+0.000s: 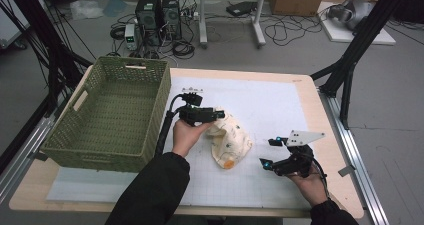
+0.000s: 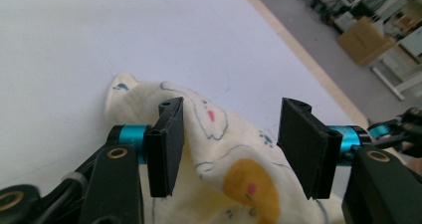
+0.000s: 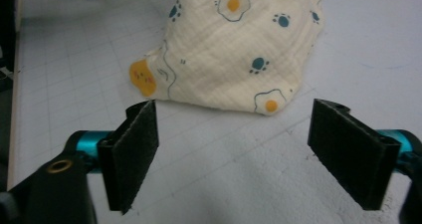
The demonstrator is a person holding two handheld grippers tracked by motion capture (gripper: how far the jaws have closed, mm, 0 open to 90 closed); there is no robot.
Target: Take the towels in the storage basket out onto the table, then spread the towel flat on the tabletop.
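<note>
From above, the cloth (image 1: 229,142) lies bunched on the desk (image 1: 270,105) right of the basket (image 1: 112,112), the left tongs (image 1: 220,115) at its top edge and the right tongs (image 1: 267,152) apart from it. The left gripper view has those tongs (image 2: 229,144) spread wide above the cloth (image 2: 234,174), gripping nothing. The right gripper view shows its tongs (image 3: 249,152) released, short of the cloth (image 3: 239,55).

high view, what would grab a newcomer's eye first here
A cream cloth printed with fried eggs and blue paws lies crumpled in the middle of the white mat. The left hand-held gripper hangs at its upper left edge with jaws open, and the right hand-held gripper waits open to its right, apart from it. A big, empty green woven basket stands on the left side of the table.
</note>
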